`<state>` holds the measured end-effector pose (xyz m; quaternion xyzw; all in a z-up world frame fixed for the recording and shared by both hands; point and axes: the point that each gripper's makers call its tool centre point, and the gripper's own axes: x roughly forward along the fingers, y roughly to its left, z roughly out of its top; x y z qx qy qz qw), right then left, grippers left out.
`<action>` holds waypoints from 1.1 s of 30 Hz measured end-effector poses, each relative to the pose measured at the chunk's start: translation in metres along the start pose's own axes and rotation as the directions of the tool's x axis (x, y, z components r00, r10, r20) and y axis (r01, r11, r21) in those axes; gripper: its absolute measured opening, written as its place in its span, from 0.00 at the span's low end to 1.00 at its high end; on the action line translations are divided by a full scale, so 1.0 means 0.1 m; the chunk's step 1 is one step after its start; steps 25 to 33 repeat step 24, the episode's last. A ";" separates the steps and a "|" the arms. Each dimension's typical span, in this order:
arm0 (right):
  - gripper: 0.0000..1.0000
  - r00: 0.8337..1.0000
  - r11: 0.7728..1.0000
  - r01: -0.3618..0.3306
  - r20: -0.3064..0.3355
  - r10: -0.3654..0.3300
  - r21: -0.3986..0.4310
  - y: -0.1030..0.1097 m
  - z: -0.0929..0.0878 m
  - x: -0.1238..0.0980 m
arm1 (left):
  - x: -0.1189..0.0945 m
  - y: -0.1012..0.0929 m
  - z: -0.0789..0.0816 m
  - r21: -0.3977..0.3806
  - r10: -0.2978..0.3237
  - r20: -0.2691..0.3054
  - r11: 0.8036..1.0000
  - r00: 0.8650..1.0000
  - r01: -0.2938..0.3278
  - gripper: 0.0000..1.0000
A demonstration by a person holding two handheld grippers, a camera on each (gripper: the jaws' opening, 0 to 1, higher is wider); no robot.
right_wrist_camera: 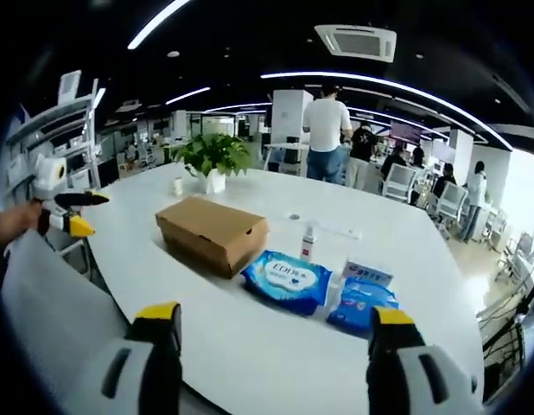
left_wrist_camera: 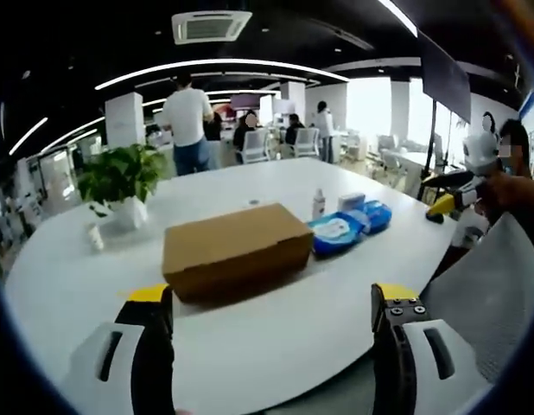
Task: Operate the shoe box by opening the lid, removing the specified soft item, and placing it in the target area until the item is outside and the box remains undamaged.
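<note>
Left gripper view: shoe box (left_wrist_camera: 237, 249) on table (left_wrist_camera: 276, 337), lid closed, roughly mid-table. Potted plant (left_wrist_camera: 122, 183) behind and left of box, small cup (left_wrist_camera: 95, 237) just beside plant. Wipes pack (left_wrist_camera: 336, 232) just right of box; second pack (left_wrist_camera: 375, 214) beyond it, small carton (left_wrist_camera: 351, 201) and bottle (left_wrist_camera: 318, 205) behind. Right gripper view: bottle (right_wrist_camera: 308, 243) between shoe box (right_wrist_camera: 212, 232) and packs (right_wrist_camera: 289, 281). Chairs (left_wrist_camera: 254, 145) beyond table's far edge.
</note>
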<state>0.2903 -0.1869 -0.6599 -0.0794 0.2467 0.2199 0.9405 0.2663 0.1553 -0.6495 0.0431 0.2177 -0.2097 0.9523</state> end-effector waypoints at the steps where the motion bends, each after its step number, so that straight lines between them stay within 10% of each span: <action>1: 0.89 1.000 1.000 0.005 -0.006 -0.005 0.009 0.00 -0.02 -0.03 | -0.02 -0.01 0.00 0.002 -0.002 0.001 1.000 1.000 0.002 0.99; 33: 0.99 0.999 0.999 0.033 0.018 -0.033 -0.025 0.10 -0.08 -0.29 | -0.24 0.01 -0.06 -0.024 0.040 0.007 0.999 0.999 -0.040 1.00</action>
